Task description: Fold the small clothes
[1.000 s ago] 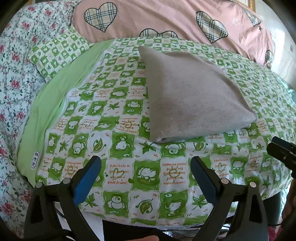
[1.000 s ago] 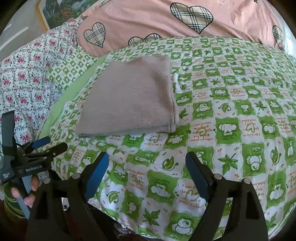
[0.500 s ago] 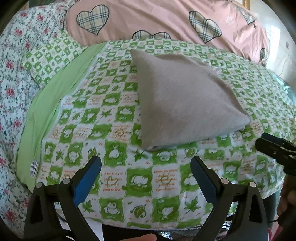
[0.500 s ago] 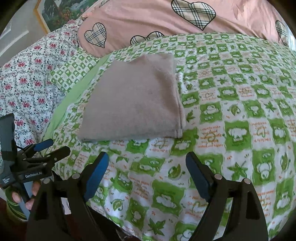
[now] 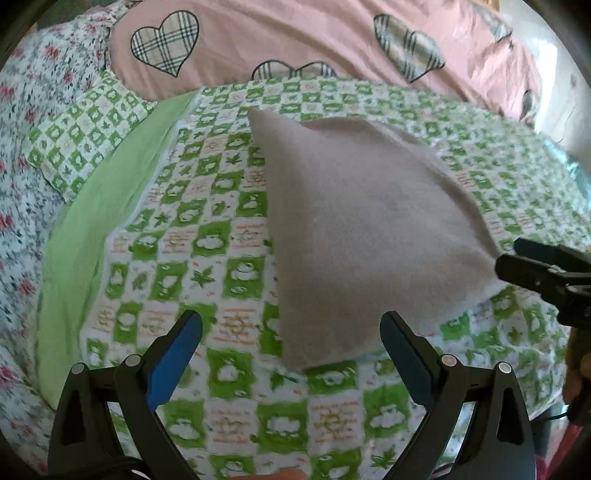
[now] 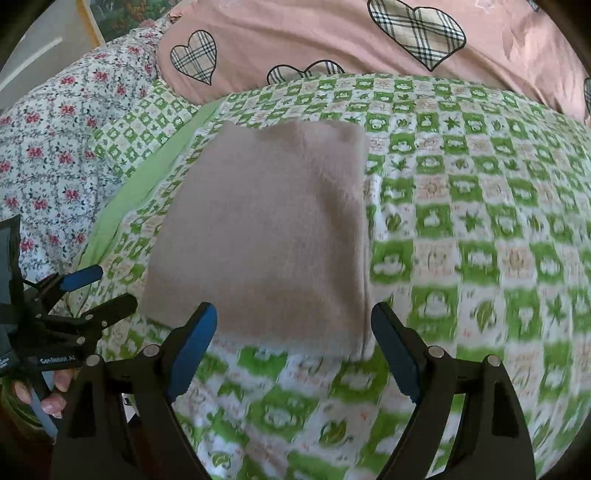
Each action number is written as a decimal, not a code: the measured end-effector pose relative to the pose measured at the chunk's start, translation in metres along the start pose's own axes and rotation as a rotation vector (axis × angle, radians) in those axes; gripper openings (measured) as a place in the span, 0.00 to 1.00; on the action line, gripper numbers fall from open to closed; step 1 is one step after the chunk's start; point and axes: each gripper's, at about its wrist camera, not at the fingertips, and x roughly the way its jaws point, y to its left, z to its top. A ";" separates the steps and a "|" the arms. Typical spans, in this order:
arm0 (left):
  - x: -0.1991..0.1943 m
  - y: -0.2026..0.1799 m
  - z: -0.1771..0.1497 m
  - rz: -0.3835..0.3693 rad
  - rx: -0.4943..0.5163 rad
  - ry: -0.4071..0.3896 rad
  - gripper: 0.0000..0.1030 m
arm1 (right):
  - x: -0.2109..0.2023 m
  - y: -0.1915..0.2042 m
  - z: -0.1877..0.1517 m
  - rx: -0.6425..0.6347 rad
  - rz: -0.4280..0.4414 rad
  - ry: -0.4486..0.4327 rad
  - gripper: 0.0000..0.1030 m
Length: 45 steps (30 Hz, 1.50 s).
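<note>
Folding looks nearly done to me: the beige garment lies as a flat folded rectangle on the bed's green-checked quilt at twelve o'clock, with my left claw and right claw both spread, empty.

The left claw and right claw are both gaping wide, gripping nothing, each pointing forward side by side, held in a hand.

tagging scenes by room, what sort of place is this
Most likely a bedroom: a bed with a green checked quilt, a pink heart-print duvet, a floral sheet, and a framed picture.
</note>
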 end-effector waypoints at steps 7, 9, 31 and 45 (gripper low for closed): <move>0.000 0.010 0.002 0.005 -0.058 -0.050 0.94 | 0.008 0.011 0.006 -0.047 0.008 -0.028 0.83; -0.001 0.009 0.000 0.023 -0.062 -0.062 0.94 | 0.010 0.010 0.005 -0.053 -0.001 -0.041 0.83; 0.004 -0.010 0.012 0.048 -0.054 -0.076 0.94 | 0.005 0.008 0.012 -0.021 0.018 -0.058 0.88; 0.003 -0.007 0.013 0.020 -0.061 -0.097 0.94 | 0.010 0.016 0.009 -0.045 0.022 -0.063 0.89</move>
